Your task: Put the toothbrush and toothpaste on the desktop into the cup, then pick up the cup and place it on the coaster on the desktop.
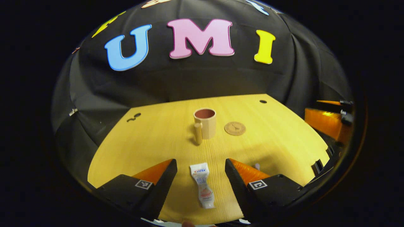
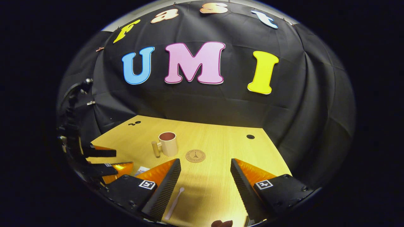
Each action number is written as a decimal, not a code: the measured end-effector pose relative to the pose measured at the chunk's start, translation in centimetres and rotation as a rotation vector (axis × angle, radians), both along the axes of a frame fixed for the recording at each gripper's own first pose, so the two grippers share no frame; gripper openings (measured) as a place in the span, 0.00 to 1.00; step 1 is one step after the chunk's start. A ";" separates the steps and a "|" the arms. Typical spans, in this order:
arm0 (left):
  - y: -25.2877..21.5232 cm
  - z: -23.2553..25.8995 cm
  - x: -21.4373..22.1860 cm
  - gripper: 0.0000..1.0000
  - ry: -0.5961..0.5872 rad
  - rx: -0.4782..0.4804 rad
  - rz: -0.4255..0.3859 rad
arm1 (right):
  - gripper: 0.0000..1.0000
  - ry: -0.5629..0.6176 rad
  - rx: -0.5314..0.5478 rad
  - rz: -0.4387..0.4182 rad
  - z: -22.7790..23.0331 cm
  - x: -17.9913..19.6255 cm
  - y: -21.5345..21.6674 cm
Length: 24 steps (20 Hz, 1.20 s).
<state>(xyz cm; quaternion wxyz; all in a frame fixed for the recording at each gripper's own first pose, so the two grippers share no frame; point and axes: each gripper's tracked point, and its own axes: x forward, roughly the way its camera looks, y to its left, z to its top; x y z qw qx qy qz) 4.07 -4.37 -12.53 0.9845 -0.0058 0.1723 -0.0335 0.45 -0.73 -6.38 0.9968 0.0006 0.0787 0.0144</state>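
Two claws hang above the near edge of the wooden counter (image 1: 151, 138), and both stand with fingers wide apart, gripping nothing. In the left gripper view the left claw (image 1: 200, 175) straddles the toothpaste (image 1: 202, 186), a small white tube lying flat on the counter close to the near edge, its length running toward the far edge; neither finger touches it. Beyond it, near the middle of the counter, the cup (image 1: 205, 123) stands upright with its handle turned toward the near edge and its inside dark. Just beside the cup, on the side toward the right edge, lies the round coaster (image 1: 235, 128), flat and apart from the cup. At the far right of this view part of the right claw's body shows past the right edge of the counter.

In the right gripper view the right claw (image 2: 205, 176) hovers over the toothbrush (image 2: 174, 201), a pale thin stick lying on the counter by the near edge, close to the left-hand finger but not held. The cup (image 2: 168, 144) and the coaster (image 2: 195, 155) sit farther off, toward the far edge. The left claw (image 2: 105, 162) shows at the left edge, its fingers apart
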 end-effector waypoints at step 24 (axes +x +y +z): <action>-2.2 -11.0 5.0 0.36 0.469 -0.011 -0.076 | 0.98 0.398 0.009 0.047 -11.7 -1.0 3.2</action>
